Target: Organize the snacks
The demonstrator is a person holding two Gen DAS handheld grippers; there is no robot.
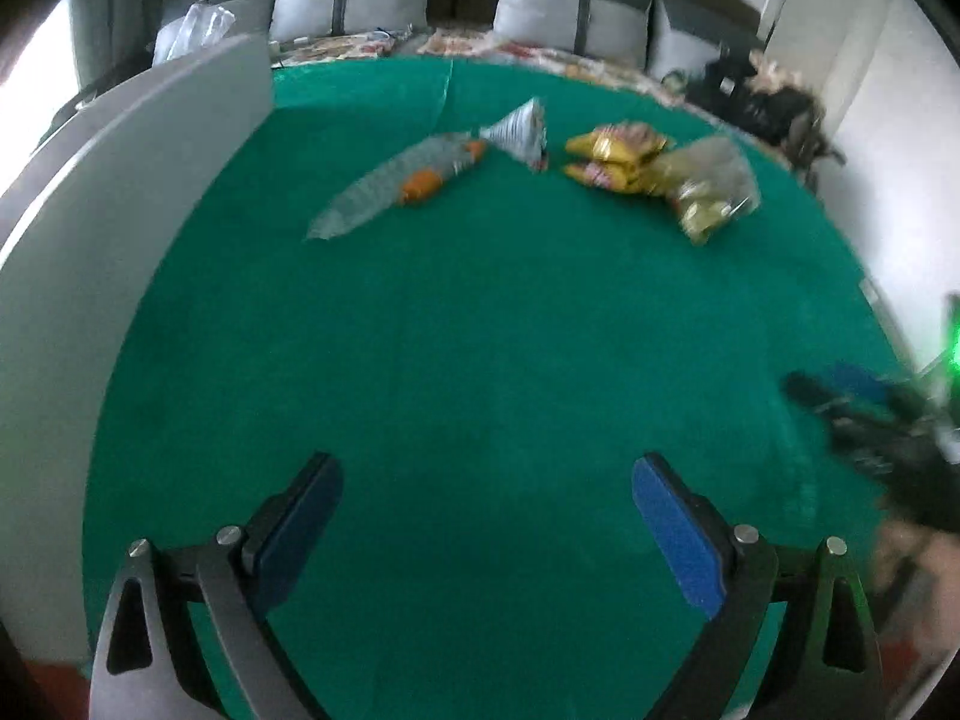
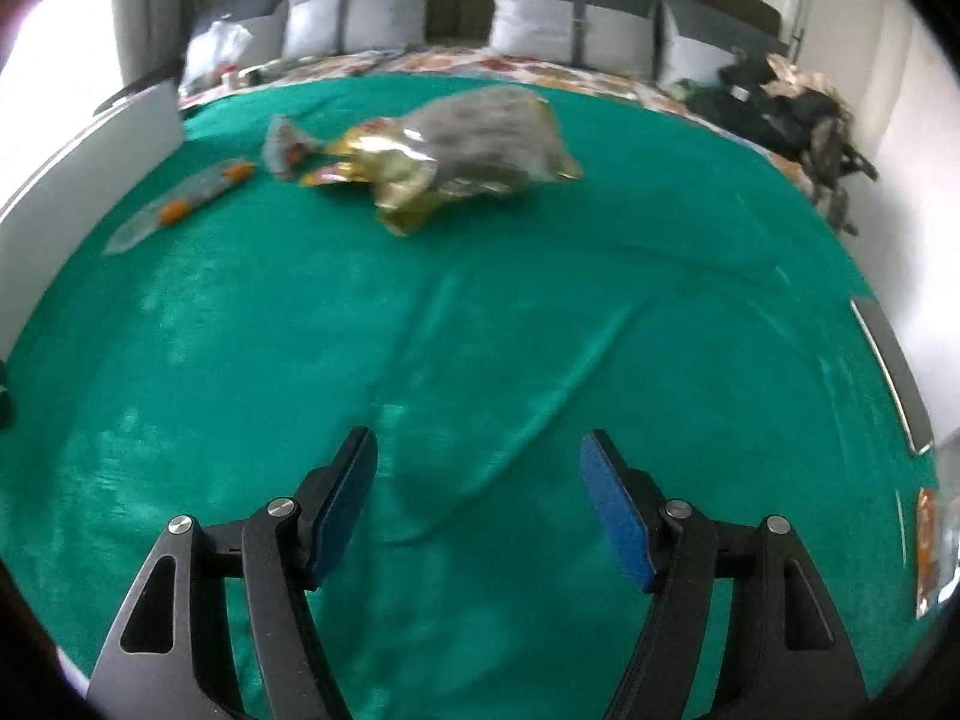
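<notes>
Left wrist view: the left hand-held gripper [image 1: 487, 474] is seen released, its blue pads [image 1: 678, 534] spread wide with only the green blanket [image 1: 480, 330] between them. The snacks are laid out at the far side of the blanket, well apart from the pads: a long clear packet [image 1: 390, 186] with orange ends, a striped silver pouch [image 1: 519, 132] just beside it, yellow packets [image 1: 615, 159], and a clear bag [image 1: 711, 186] touching the yellow ones. A grey panel [image 1: 120, 228] is stood along the blanket's left edge. The right hand-held gripper [image 1: 864, 414] is caught, blurred, at the right edge. Grey cushions [image 1: 354, 0] are lined up behind.

Right wrist view: the right hand-held gripper [image 2: 479, 480] is likewise shown released, nothing held between its pads [image 2: 612, 510], over creased green blanket [image 2: 480, 312]. A large clear bag [image 2: 480, 138] with gold contents is seen ahead, the silver pouch [image 2: 285, 147] just left of it, and the long packet [image 2: 186, 204] farther left. Another packet [image 2: 929, 546] is glimpsed at the right edge. Dark clothing [image 2: 798, 114] is heaped at the far right.
</notes>
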